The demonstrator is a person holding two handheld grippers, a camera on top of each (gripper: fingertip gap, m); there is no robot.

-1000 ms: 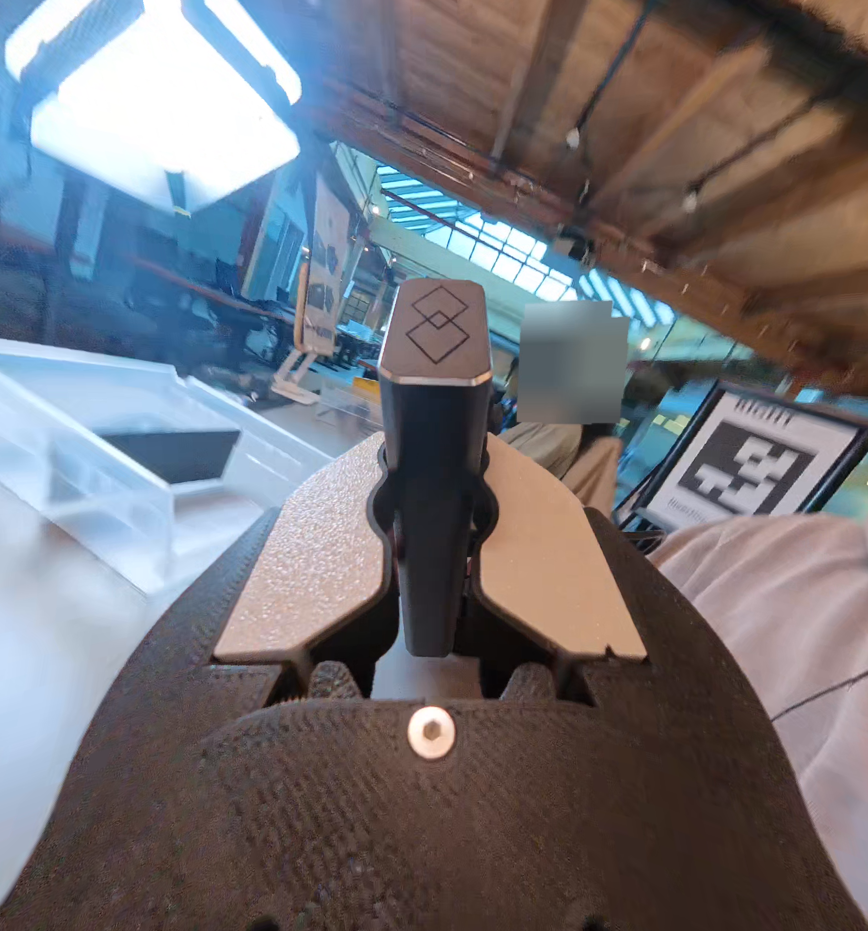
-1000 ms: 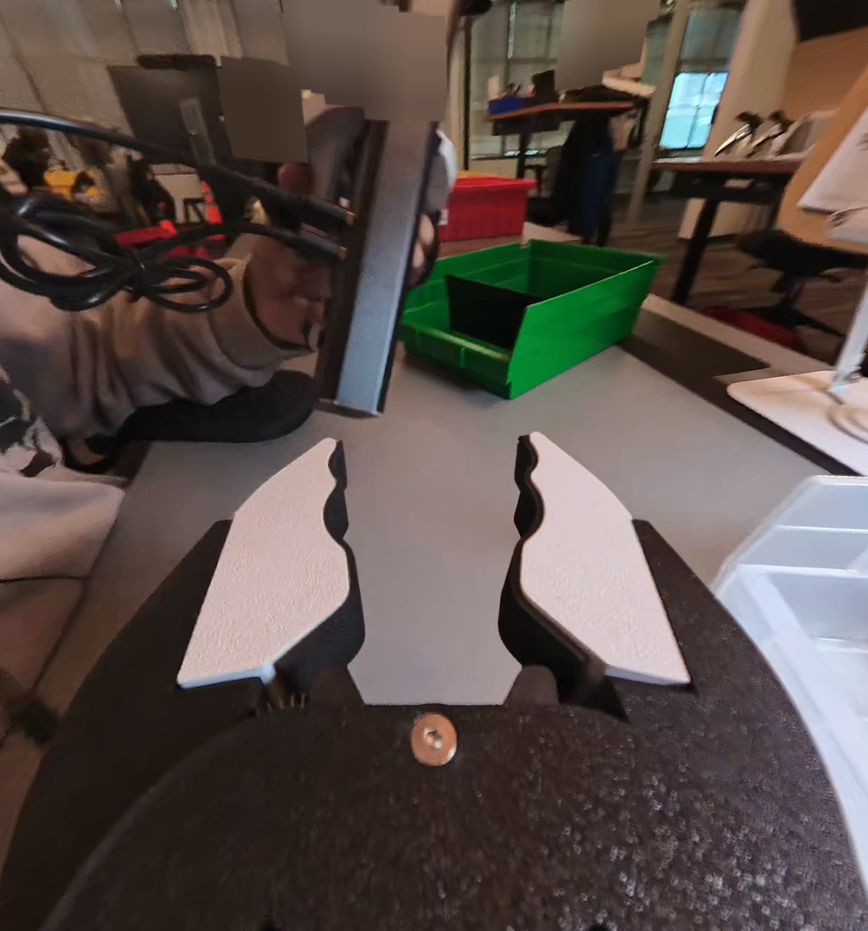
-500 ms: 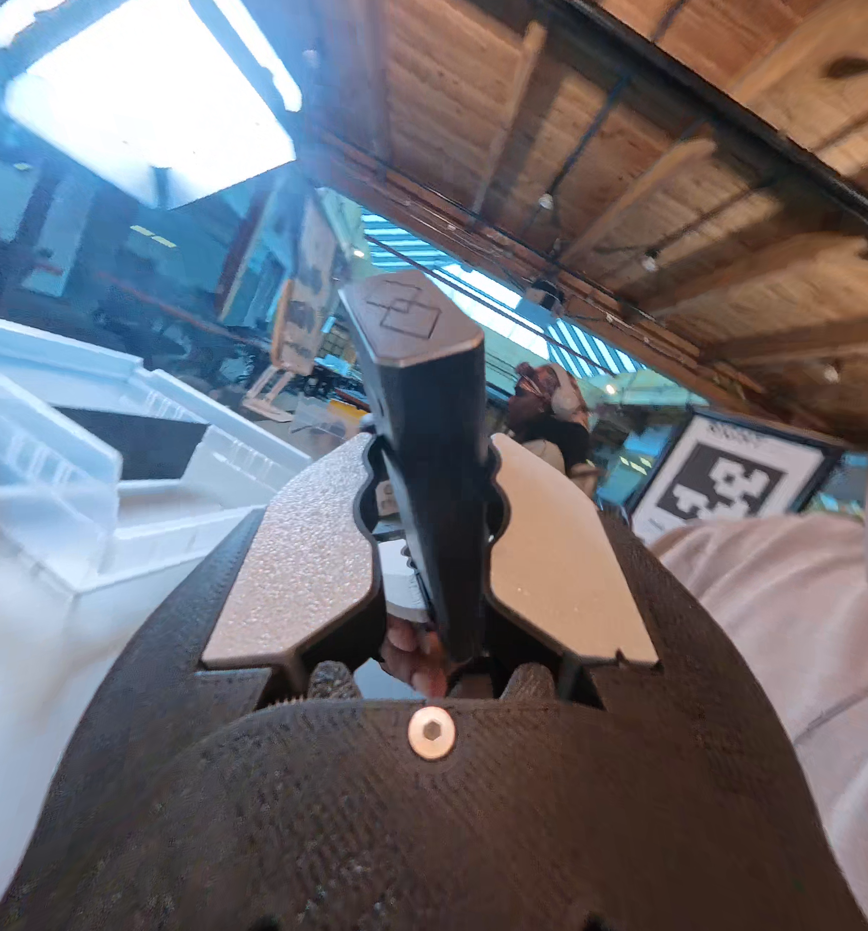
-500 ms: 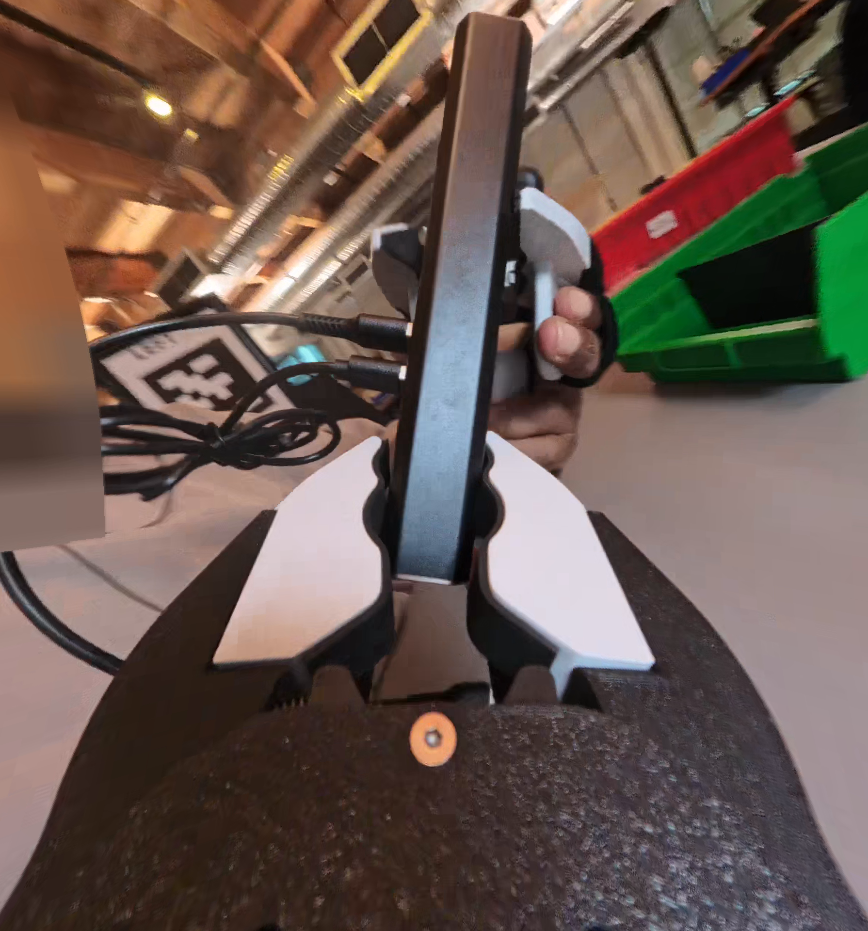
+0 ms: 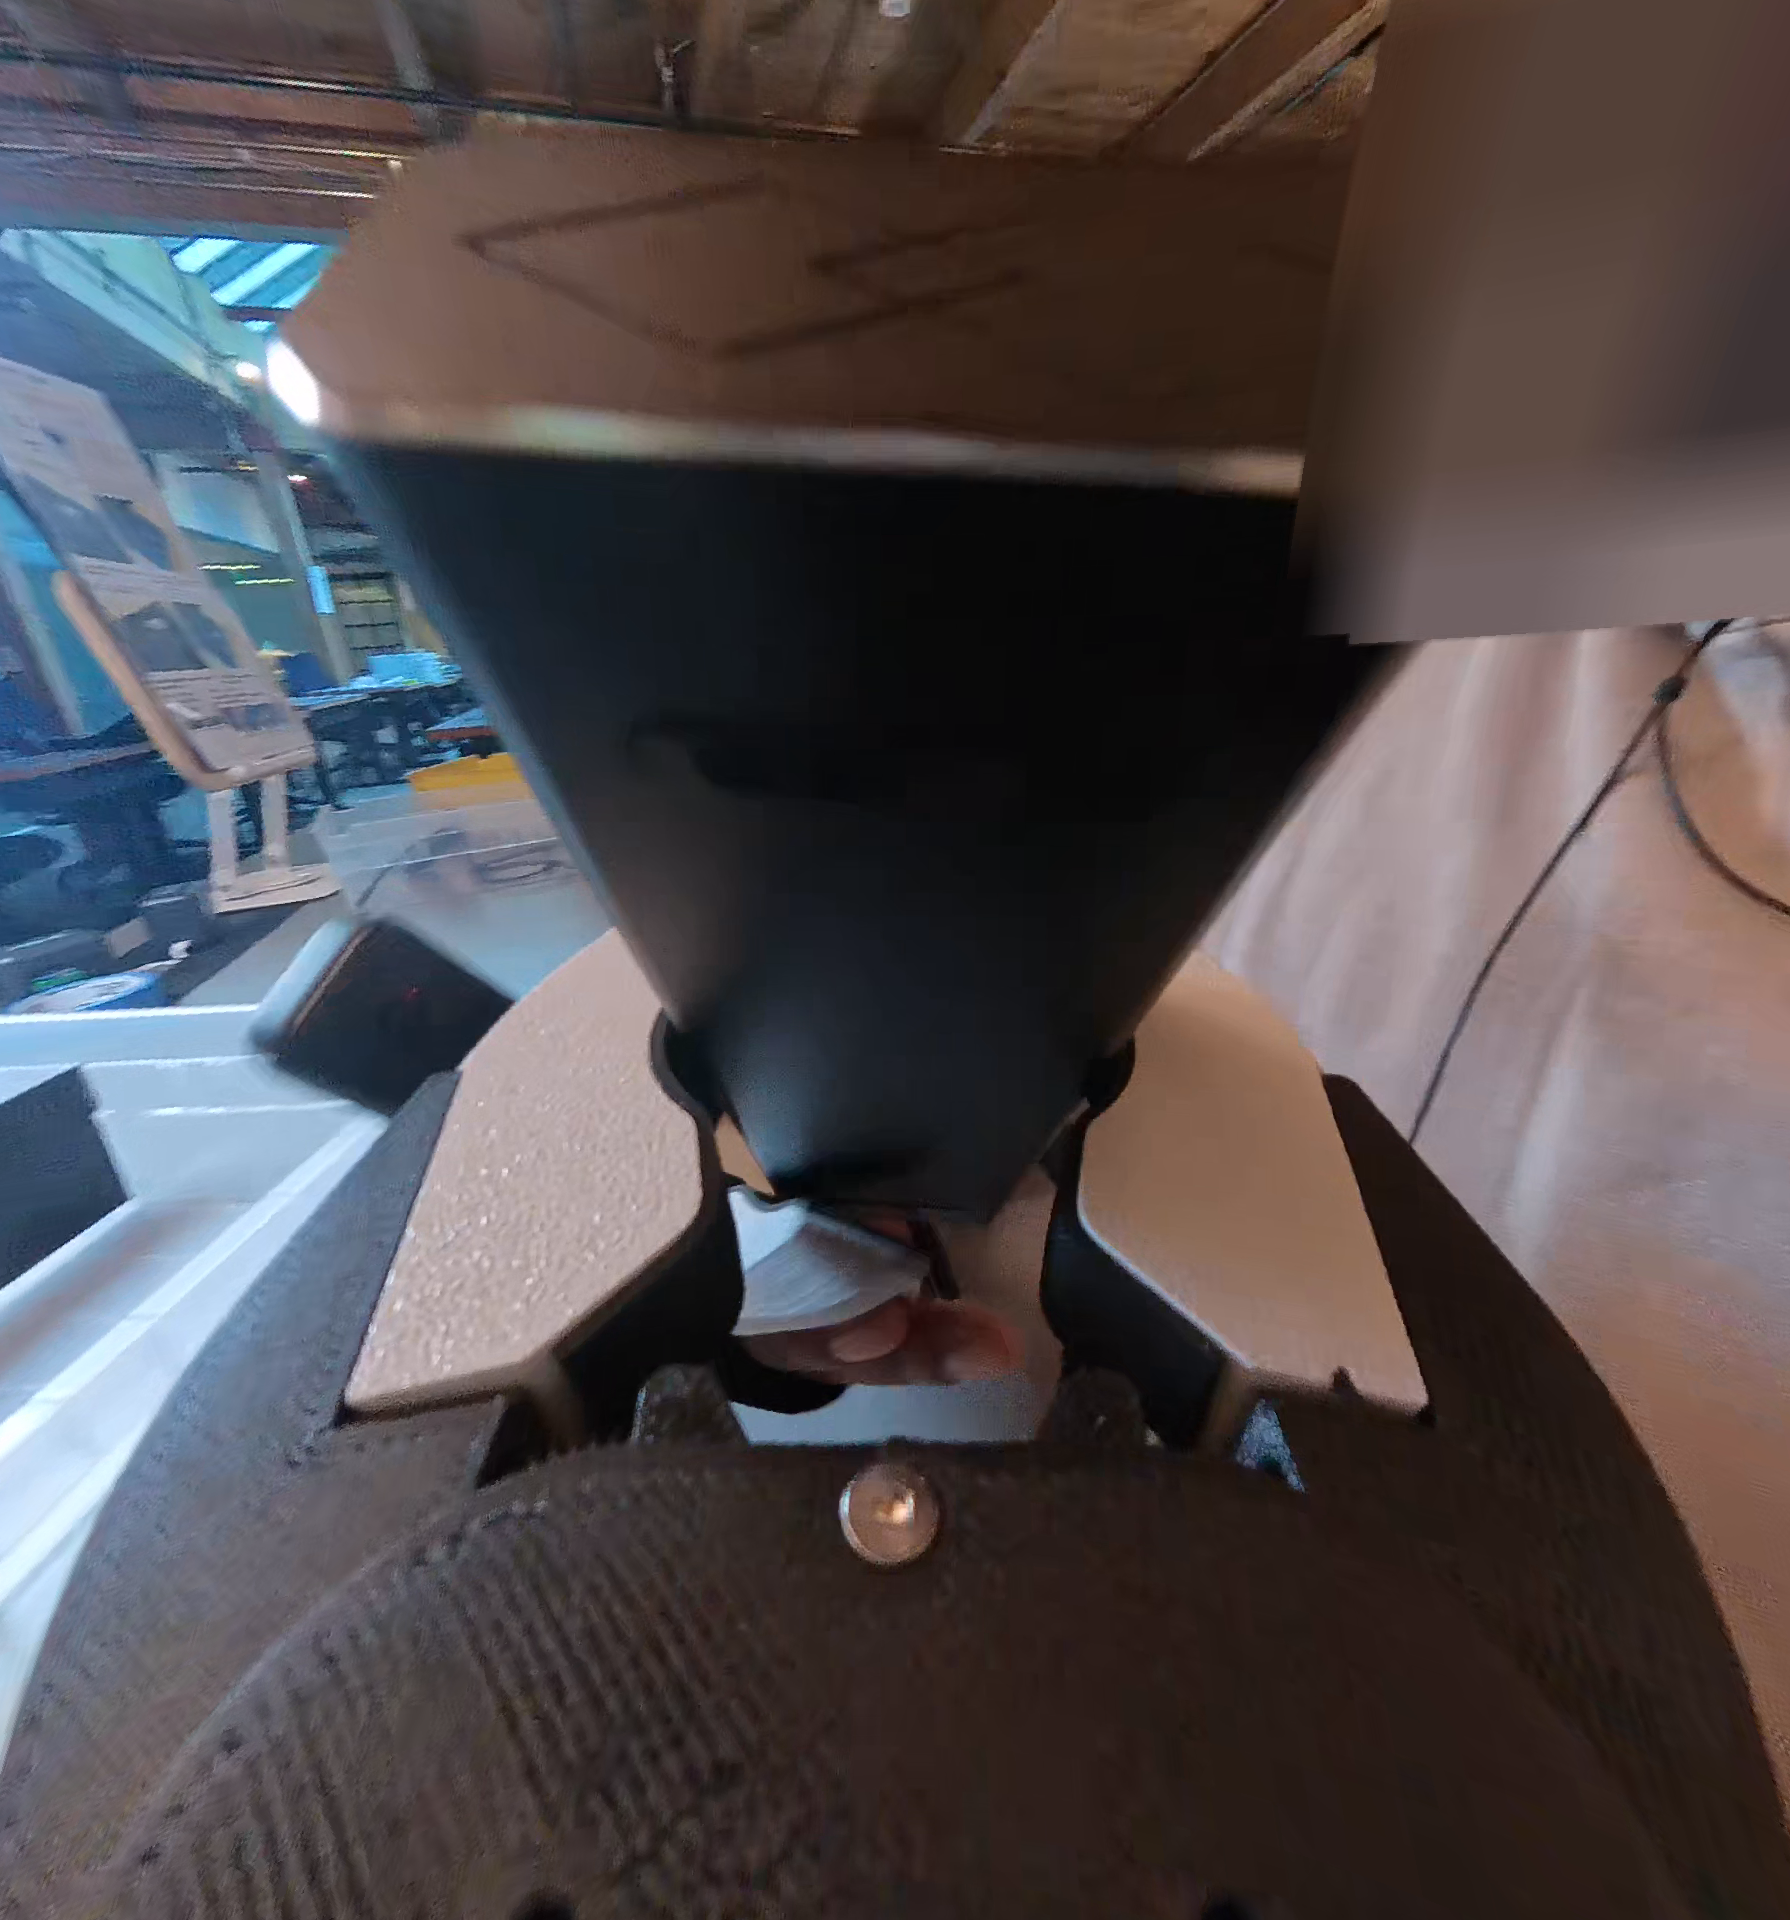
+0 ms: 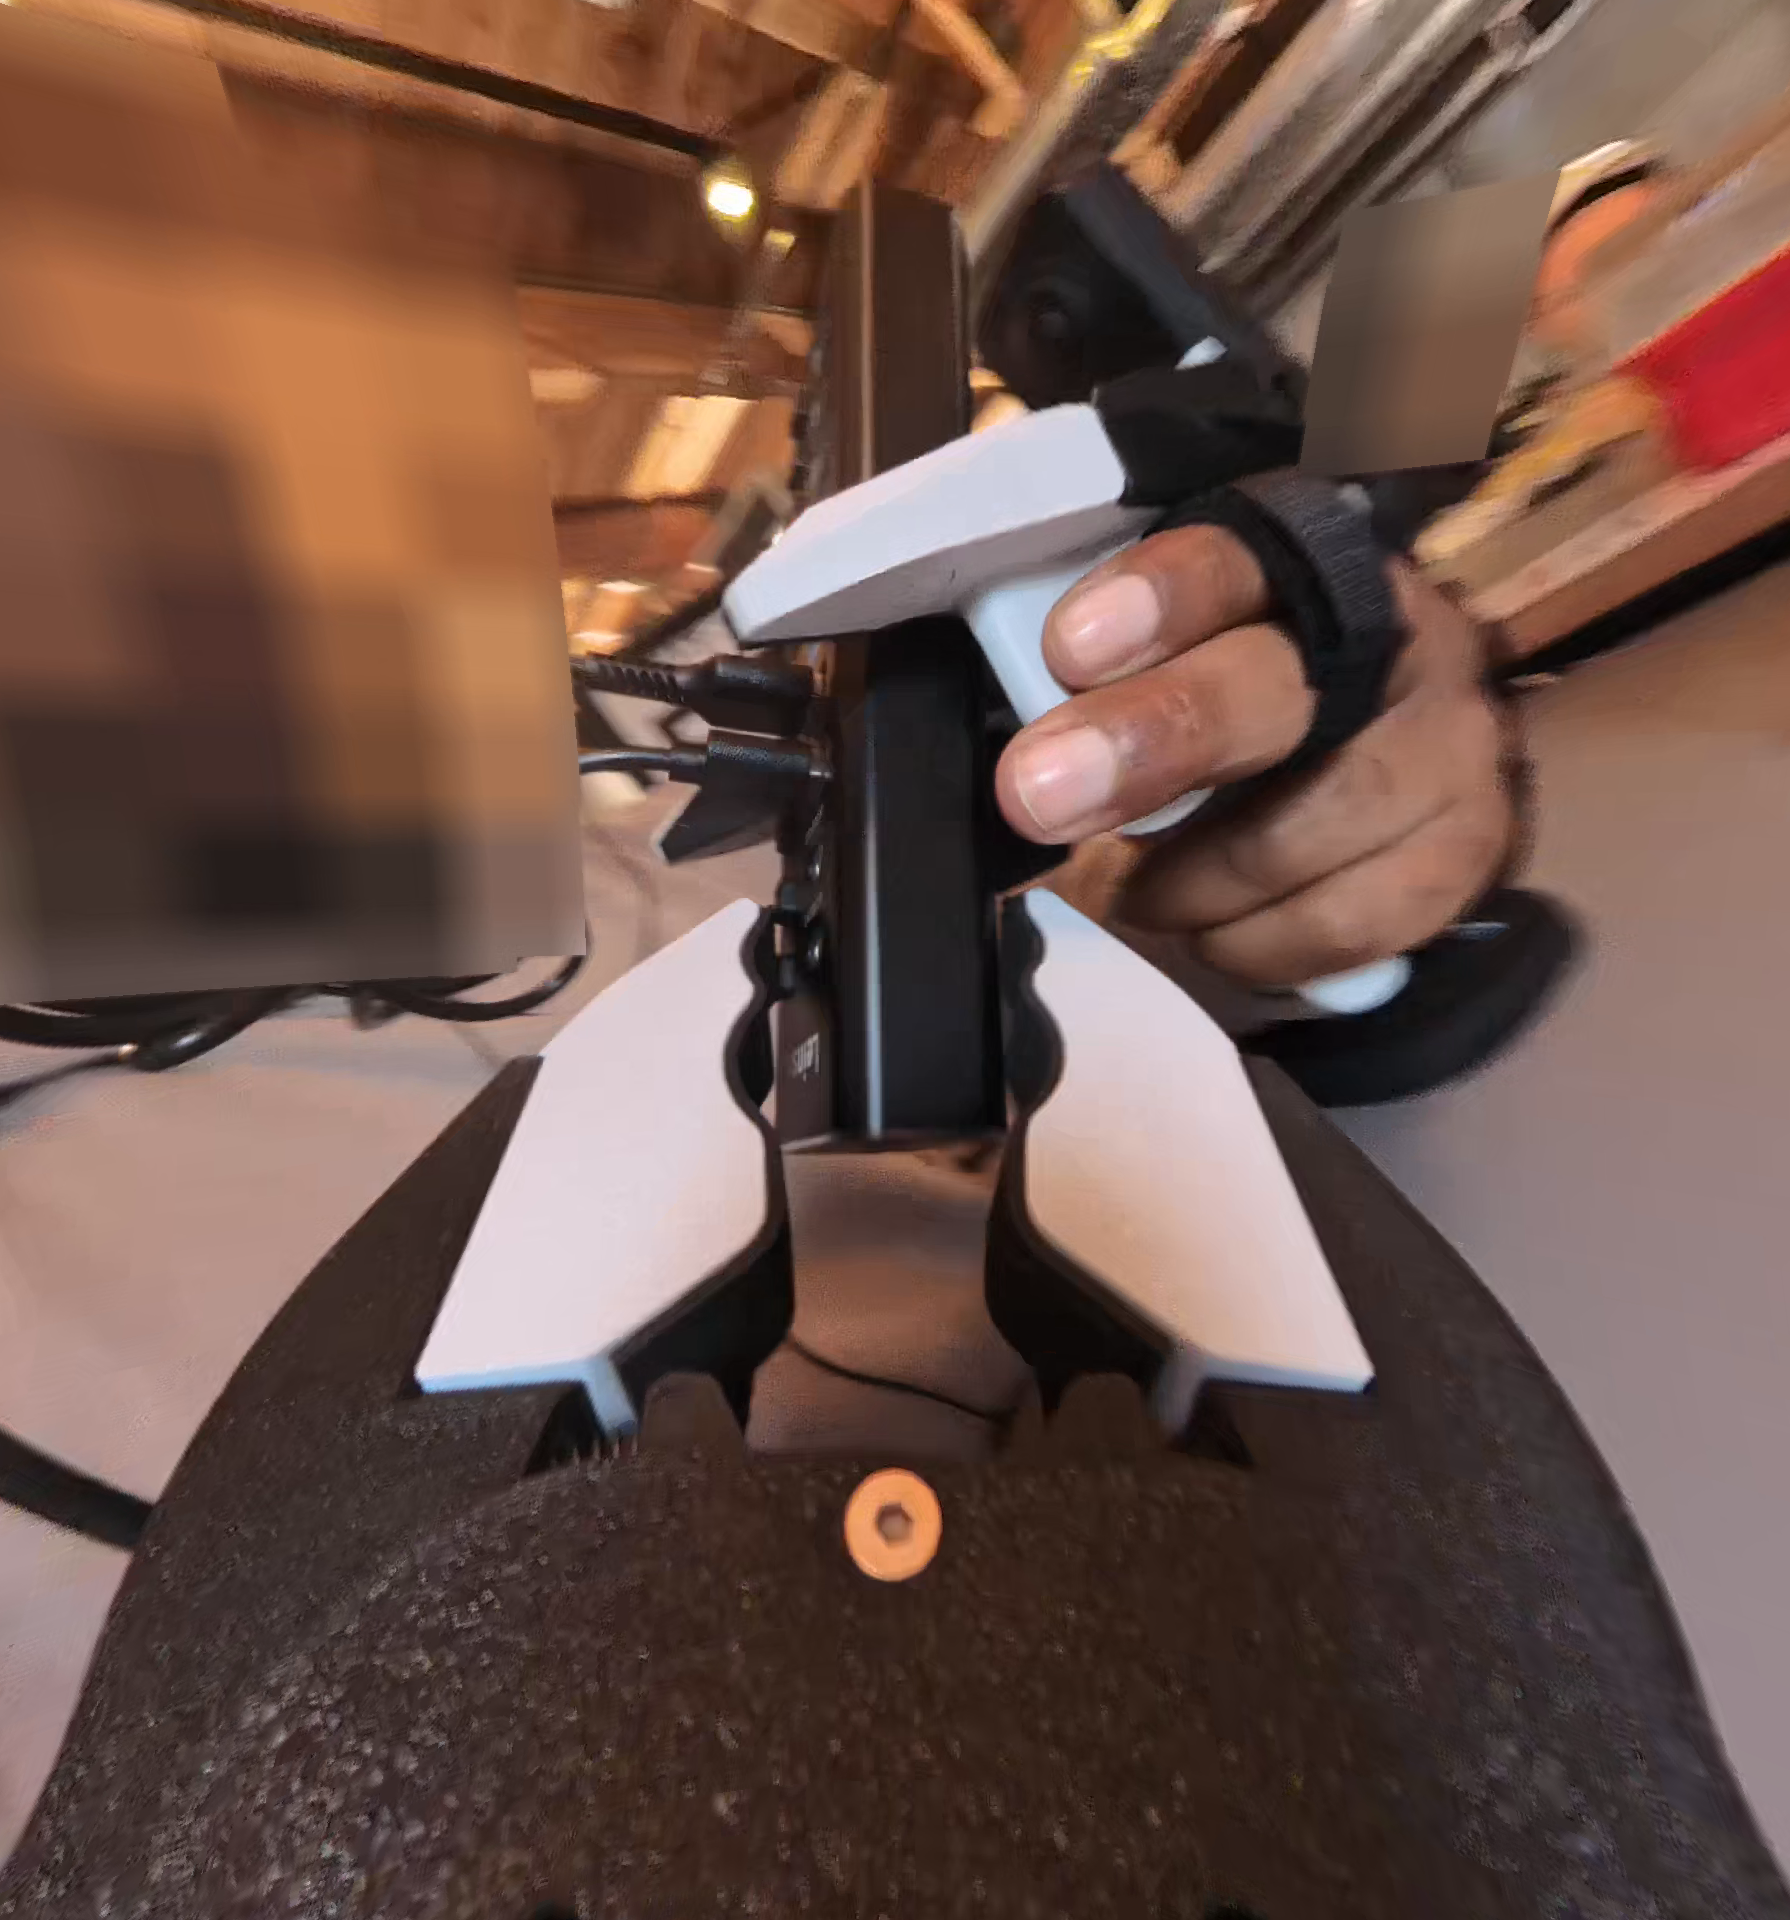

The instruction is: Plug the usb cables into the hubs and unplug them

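Left wrist view: your left gripper [image 5: 886,1132] pinches the narrow end of the hub [image 5: 870,748], a black slab with a metal-edged face that fans out close to the lens and hides most of the room. The white bin [image 5: 122,1278] sits low at the left. Half a second ago the hub stood slimmer and farther off, its marked face in plain view; now it is tipped and blurred toward you.

Right wrist view: your right gripper [image 6: 886,1029] is closed on the hub's [image 6: 912,914] lower end, held upright above the grey table [image 6: 1649,1195]. Two usb cables [image 6: 735,727] are plugged into its left edge, and your hand [image 6: 1286,748] works the other gripper's white handle just behind. A second ago these fingers stood apart over bare table; half a second ago they already clamped the hub.

It looks rigid, smooth-sided and fairly light, so I would expect it to twist in a pinch. Grip its flat faces clear of the ports, and pull each plug by its moulded shell, not the limp cord.
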